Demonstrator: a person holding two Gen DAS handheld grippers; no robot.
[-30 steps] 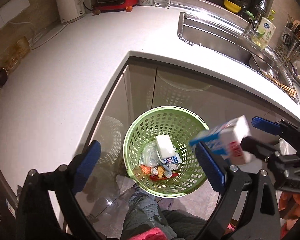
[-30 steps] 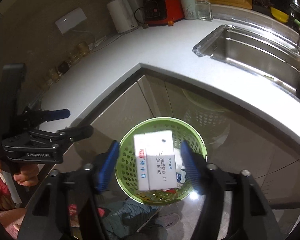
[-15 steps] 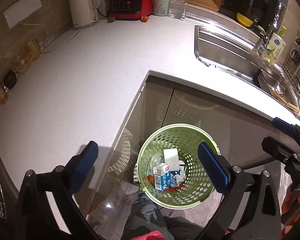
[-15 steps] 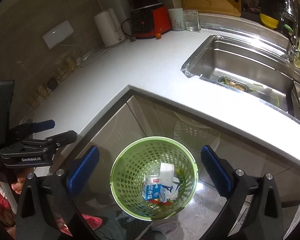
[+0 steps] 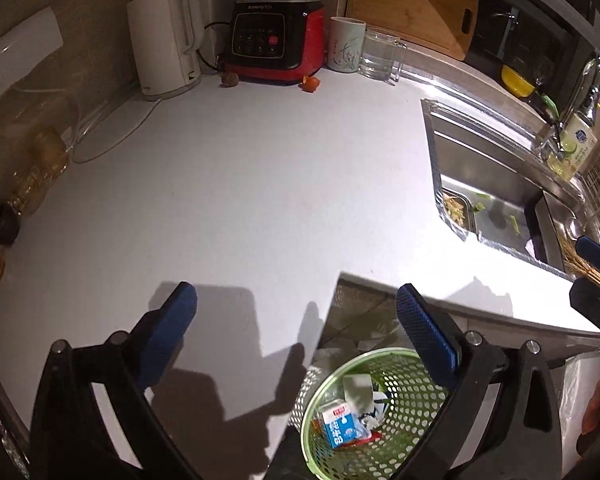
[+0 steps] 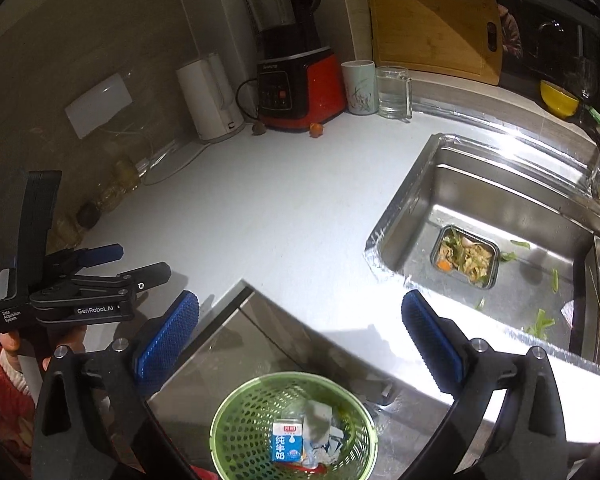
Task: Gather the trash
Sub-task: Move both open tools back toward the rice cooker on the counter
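With the blue-and-white milk carton (image 6: 287, 444) lying in the green perforated plastic basket (image 6: 236, 412) at lower centre, both wide, empty claws (image 6: 300, 340) (image 5: 296, 328) are facing the white counter (image 6: 284, 208), best searched for remaining trash.

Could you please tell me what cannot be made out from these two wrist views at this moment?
- Green basket, left wrist view: near side cut off by the bottom edge and hidden by the left gripper.
- Trash under the milk carton, right wrist view: too crumpled and overlapped to identify.
- Right gripper, left wrist view: only one blue tip shows at the right edge.
- Glass jars, left wrist view: dark, contents unclear.
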